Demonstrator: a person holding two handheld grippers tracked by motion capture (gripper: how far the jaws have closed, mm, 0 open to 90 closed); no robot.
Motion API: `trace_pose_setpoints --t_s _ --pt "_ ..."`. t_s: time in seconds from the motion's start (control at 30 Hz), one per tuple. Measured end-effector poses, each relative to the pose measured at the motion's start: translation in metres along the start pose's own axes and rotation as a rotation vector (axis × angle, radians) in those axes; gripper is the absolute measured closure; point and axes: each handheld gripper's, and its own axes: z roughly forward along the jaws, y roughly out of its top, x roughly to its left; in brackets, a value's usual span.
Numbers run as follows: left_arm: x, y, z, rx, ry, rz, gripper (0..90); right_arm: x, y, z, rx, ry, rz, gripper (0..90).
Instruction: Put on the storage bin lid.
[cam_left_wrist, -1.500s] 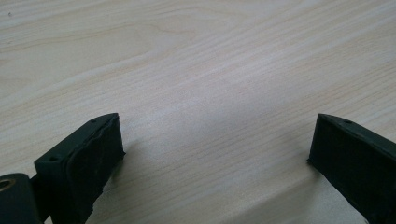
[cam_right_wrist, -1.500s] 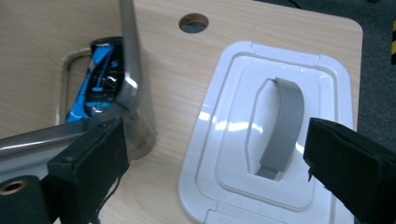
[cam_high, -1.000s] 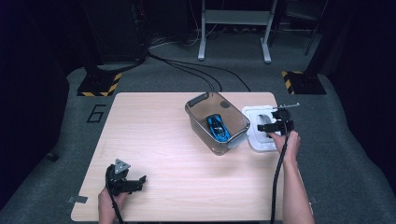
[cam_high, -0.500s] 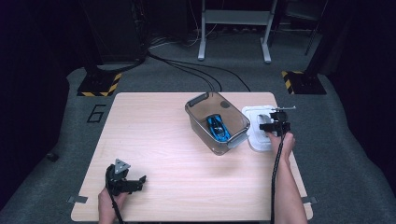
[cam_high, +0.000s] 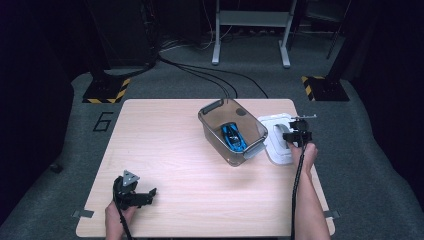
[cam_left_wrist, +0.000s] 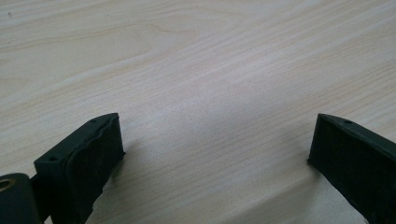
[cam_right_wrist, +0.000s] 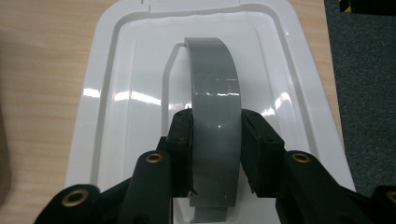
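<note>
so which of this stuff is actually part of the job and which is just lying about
Part of the job, likely:
- white lid, grey handle clamped in right claw
- open bin
- blue toy car inside it

Lying about:
- left claw, open over bare table
- floor cables

Table (cam_high: 165, 145): rectangular, pale wood-grain top with rounded corners; the grain runs lengthwise and reads clearly in the left gripper view (cam_left_wrist: 196, 60).
Floor (cam_high: 60, 135): grey carpet on all sides of the table, brightest near it and falling into deep shadow toward both side edges.
Floor marking (cam_high: 102, 121): a dark numeral "6" on the carpet just off the table's far-left corner.
Weighted bases, two: black, with yellow-and-black hazard striping, one far left (cam_high: 106, 91), one far right (cam_high: 324, 88).
Cables (cam_high: 210, 75): black, several, trailing across the carpet to the table's far edge.
Stand (cam_high: 250, 30): grey metal frame, two legs, at the far side.
Backdrop: dark, detail not legible.
</note>
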Motion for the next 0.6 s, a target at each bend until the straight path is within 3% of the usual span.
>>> trace_pose_setpoints --t_s 0.37,0.47,0.6 --pt "0.0 0.0 0.0 0.0 0.0 0.002 2.9 -0.006 -0.018 -0.015 0.009 0.037 0.002 66.0" --pt "0.0 0.0 0.0 0.0 0.0 0.001 2.9 -0.007 -0.018 -0.018 0.022 0.06 0.015 51.4" --pt "0.0 0.0 0.0 0.0 0.0 0.002 2.9 -0.006 -0.014 -0.017 0.02 0.06 -0.014 41.4"
